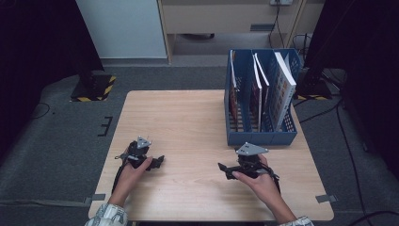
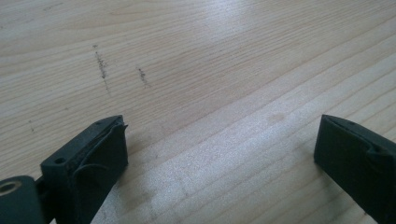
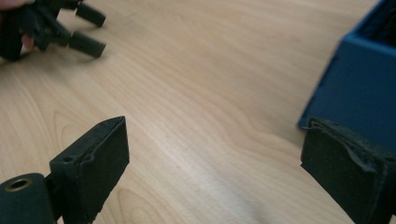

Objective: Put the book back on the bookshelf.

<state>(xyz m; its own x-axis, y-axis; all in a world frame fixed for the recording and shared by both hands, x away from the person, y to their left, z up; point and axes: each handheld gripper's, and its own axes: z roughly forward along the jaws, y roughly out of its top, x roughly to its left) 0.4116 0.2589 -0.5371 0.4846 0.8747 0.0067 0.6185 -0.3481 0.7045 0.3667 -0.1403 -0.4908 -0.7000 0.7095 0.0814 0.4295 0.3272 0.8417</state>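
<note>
Low over the front left of the wooden table (image 1: 183, 117), a hand holds my left gripper (image 1: 159, 161); its jaws point right. In the left gripper view that gripper (image 2: 219, 140) stands open over bare wood, nothing between the jaws. My right gripper (image 1: 224, 169) rests at the front right, jaws pointing left, just in front of the blue file rack (image 1: 261, 96). The right gripper view has my right gripper (image 3: 212, 149) open and empty, with a corner of the rack (image 3: 359, 74) at the right and my left gripper (image 3: 88, 30) far off at top left.
The blue rack holds several upright books (image 1: 282, 87) in its slots at the table's back right. Beyond the table lie grey carpet, a stand base with yellow-black tape (image 1: 94, 88) at the left, and cables (image 1: 343, 136) on the floor at the right.
</note>
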